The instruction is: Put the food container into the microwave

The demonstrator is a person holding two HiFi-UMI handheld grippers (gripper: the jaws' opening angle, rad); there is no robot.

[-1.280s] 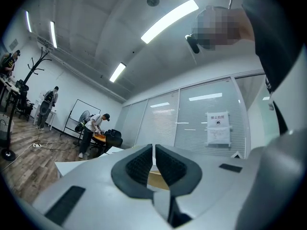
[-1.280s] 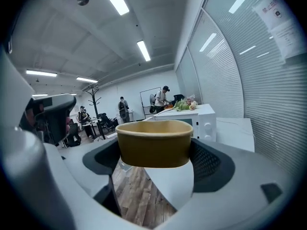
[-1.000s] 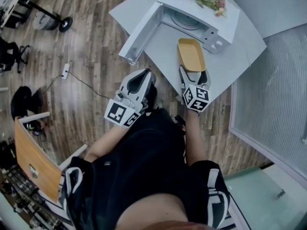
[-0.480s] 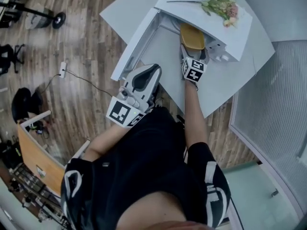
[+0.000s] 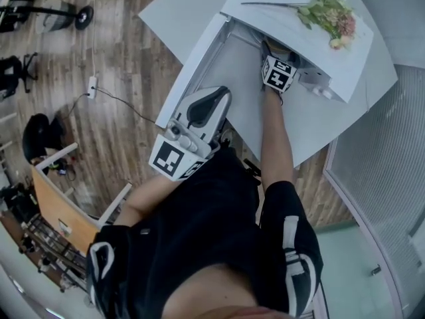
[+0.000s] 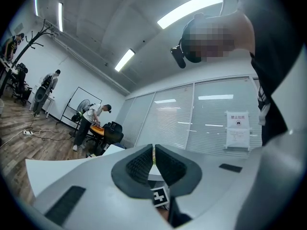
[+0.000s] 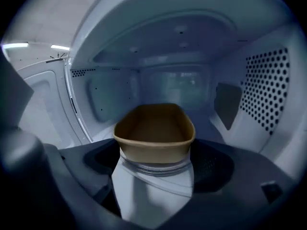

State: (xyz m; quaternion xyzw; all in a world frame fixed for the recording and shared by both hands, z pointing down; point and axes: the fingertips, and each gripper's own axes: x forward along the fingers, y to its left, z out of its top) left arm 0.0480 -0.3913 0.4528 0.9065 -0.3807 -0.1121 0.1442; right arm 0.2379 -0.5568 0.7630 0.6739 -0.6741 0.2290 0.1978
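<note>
The tan, empty food container (image 7: 154, 128) is inside the white microwave (image 5: 292, 25), low over the cavity floor. My right gripper (image 7: 154, 153) is shut on its near end, one dark pad on each side. In the head view the right gripper (image 5: 273, 53) reaches into the microwave's opening, and the microwave's top hides the container. The microwave door (image 5: 199, 52) stands swung open to the left. My left gripper (image 5: 219, 98) is held back near the person's body, left of the door. In the left gripper view its jaws (image 6: 153, 147) are shut with nothing between them.
A bunch of flowers (image 5: 329, 15) lies on top of the microwave. The microwave stands on a white table (image 5: 325, 125). A power strip and cable (image 5: 91, 88) lie on the wooden floor at the left. A person (image 6: 88, 123) stands far off in the room.
My right gripper has carried the container forward from the table in front of the microwave into its cavity. The left gripper has stayed near the body.
</note>
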